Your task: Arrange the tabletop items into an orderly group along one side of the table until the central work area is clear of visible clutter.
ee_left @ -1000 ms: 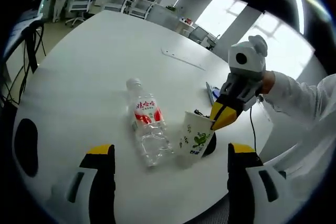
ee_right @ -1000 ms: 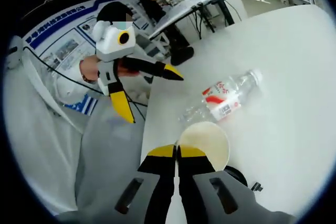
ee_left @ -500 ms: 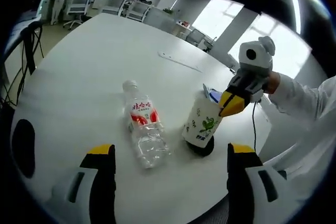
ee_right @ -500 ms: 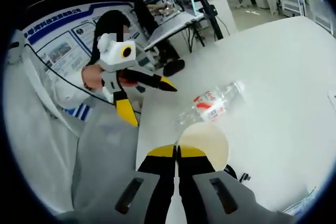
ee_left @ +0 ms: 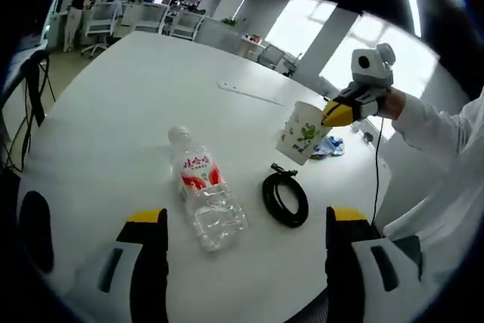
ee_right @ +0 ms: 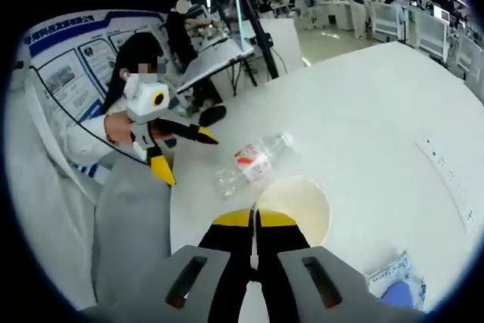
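A clear plastic water bottle (ee_left: 203,198) with a red label lies on its side on the white table (ee_left: 113,111), just ahead of my left gripper (ee_left: 243,221), whose jaws stand wide open with nothing between them. Right of the bottle lies a coiled black cable (ee_left: 286,199). Above it, off the table, hangs a paper cup (ee_left: 302,132) with a green print, my right gripper (ee_left: 338,113) shut on its rim. In the right gripper view the cup (ee_right: 296,203) sits at my right gripper (ee_right: 255,218), with the bottle (ee_right: 249,166) and the open left gripper (ee_right: 185,154) beyond.
A blue and white packet (ee_left: 330,146) lies by the table edge under the cup, also seen as the packet (ee_right: 393,276). A long white strip (ee_left: 251,93) lies flat further in. The person holding the grippers stands at the table edge. Office chairs and desks stand beyond the table.
My right gripper has lifted the cup up and away from the bottle. The black cable coil that lay under the cup is now uncovered. The bottle has stayed put.
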A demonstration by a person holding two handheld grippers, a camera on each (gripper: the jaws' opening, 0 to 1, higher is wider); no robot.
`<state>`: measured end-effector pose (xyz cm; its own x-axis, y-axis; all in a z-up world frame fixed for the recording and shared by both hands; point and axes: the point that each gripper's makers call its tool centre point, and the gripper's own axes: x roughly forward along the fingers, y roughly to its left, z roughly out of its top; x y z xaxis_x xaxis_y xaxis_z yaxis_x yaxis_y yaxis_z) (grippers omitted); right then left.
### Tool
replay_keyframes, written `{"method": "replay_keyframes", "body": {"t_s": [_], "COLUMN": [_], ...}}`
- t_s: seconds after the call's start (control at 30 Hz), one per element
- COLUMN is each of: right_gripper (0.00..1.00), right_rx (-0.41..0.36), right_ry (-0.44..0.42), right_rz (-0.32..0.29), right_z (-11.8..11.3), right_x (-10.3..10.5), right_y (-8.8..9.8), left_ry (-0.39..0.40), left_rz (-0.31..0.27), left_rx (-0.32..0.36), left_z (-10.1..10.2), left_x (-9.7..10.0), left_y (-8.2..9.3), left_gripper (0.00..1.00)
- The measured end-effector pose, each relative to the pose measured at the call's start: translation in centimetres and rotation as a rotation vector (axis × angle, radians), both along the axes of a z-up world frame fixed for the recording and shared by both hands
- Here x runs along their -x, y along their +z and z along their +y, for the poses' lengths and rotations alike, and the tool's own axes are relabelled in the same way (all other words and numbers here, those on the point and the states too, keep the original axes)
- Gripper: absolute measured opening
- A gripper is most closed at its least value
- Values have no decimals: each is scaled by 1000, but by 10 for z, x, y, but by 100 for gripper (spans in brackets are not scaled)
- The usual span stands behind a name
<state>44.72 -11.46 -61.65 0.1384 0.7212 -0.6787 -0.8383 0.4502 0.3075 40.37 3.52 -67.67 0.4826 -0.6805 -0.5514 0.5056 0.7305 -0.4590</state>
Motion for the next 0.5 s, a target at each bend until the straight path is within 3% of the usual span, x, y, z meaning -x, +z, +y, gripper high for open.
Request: {"method": "replay_keyframes", "body": {"t_s": [0.17, 0.5], "right_gripper": [0, 0], "right_rx": [68, 189], "right_ry": [-89, -121], "right_rz": [-96, -230], "right_z": [-33, -65], "right_x": [-23, -48], "right_y": [12, 18], "left_ry": [-27, -61], "left_rz": [-28, -46], "left_rx": [-14, -26], "left_z": [-1, -3], "left_x": [0, 1], "left_y": [1, -1], "left_gripper": [88, 87]}}
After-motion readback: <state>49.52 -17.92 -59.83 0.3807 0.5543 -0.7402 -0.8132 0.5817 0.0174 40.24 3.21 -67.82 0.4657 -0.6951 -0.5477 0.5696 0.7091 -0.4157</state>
